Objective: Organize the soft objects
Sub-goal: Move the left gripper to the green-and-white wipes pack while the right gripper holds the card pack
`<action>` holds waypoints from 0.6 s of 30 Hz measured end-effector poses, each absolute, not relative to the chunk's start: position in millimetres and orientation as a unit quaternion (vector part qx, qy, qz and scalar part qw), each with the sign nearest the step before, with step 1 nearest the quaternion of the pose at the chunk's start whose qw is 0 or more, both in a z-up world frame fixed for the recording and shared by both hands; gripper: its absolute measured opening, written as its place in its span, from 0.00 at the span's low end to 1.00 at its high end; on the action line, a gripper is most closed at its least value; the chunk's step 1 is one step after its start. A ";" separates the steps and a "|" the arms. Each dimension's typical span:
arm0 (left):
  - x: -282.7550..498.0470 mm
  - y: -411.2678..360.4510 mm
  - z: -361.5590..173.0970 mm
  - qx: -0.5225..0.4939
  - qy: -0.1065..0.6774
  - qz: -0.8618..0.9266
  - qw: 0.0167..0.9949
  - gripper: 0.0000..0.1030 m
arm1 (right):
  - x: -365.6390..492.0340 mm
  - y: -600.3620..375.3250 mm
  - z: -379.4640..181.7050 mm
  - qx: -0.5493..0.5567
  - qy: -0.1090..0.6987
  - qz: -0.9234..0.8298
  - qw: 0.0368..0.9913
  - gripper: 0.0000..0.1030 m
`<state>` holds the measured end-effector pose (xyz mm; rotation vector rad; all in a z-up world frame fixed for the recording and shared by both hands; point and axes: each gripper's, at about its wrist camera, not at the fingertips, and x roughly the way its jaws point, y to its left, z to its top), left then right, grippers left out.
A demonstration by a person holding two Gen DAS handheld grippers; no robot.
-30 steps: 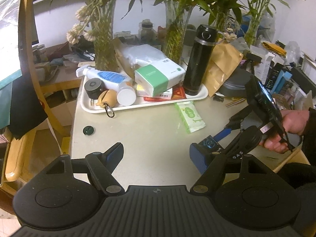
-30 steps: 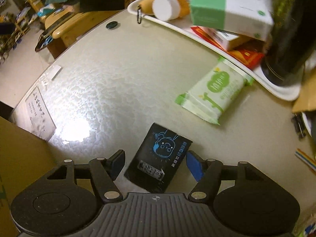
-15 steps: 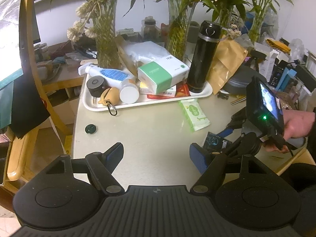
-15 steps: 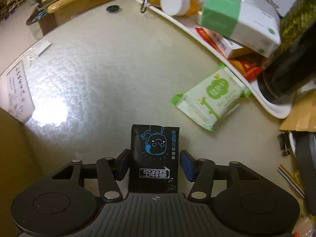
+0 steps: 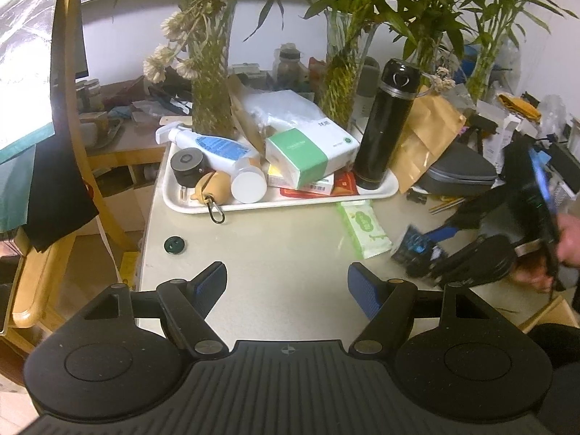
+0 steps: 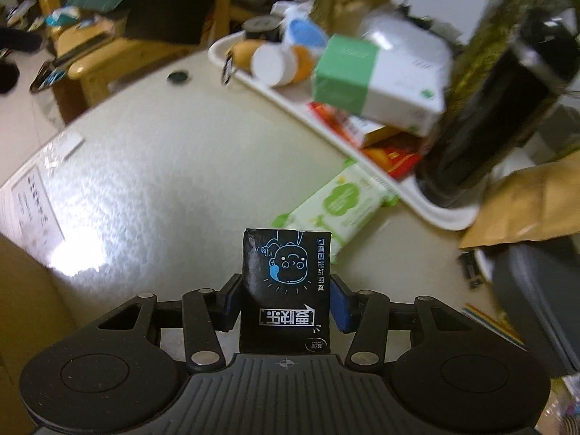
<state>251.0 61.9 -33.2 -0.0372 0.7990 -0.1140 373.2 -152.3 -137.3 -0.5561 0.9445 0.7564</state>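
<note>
While the left gripper (image 5: 286,282) hangs over bare tabletop with its blue-padded fingers spread wide and nothing between them, the scene reads from the left edge across: a wooden chair (image 5: 54,188) draped in dark cloth stands beside the pale table (image 5: 282,250), and a small dark round cap (image 5: 174,245) lies alone near the table's left rim. Next comes the white tray (image 5: 195,208), crowded with a spray bottle (image 5: 210,144), a green-and-white tissue box (image 5: 308,156) and a tall black flask (image 5: 384,127) standing upright at its right end. Just in front of the tray lies a green wipes packet (image 5: 364,230), flat on the table. Farther right, the right gripper (image 6: 286,302) is clamped on a black tissue pack (image 6: 286,282) with a blue cartoon face, both pads pressing its sides; the pack is lifted clear of the table, near the wipes packet. A hand (image 5: 569,243) shows at the far right edge.
</note>
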 end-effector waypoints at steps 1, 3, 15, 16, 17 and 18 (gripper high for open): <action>251.1 61.8 -33.4 -0.017 0.389 -0.055 0.919 0.71 | 372.6 -154.9 -131.9 -0.254 0.434 0.346 0.792 0.50; 251.1 61.9 -33.2 -0.017 0.388 -0.056 0.920 0.71 | 370.2 -162.4 -120.4 -0.244 0.425 0.336 0.805 0.50; 253.9 54.2 -34.4 -0.007 0.369 -0.065 0.927 0.71 | 338.9 -202.9 -72.7 -0.177 0.377 0.287 0.863 0.50; 254.2 52.9 -34.4 -0.004 0.368 -0.064 0.928 0.71 | 336.5 -207.7 -70.0 -0.165 0.376 0.282 0.867 0.50; 254.7 51.9 -34.5 -0.002 0.367 -0.063 0.928 0.71 | 333.9 -212.5 -67.7 -0.154 0.375 0.278 0.871 0.50; 255.4 51.2 -34.6 -0.002 0.367 -0.062 0.928 0.71 | 330.7 -217.4 -65.5 -0.146 0.374 0.273 0.874 0.50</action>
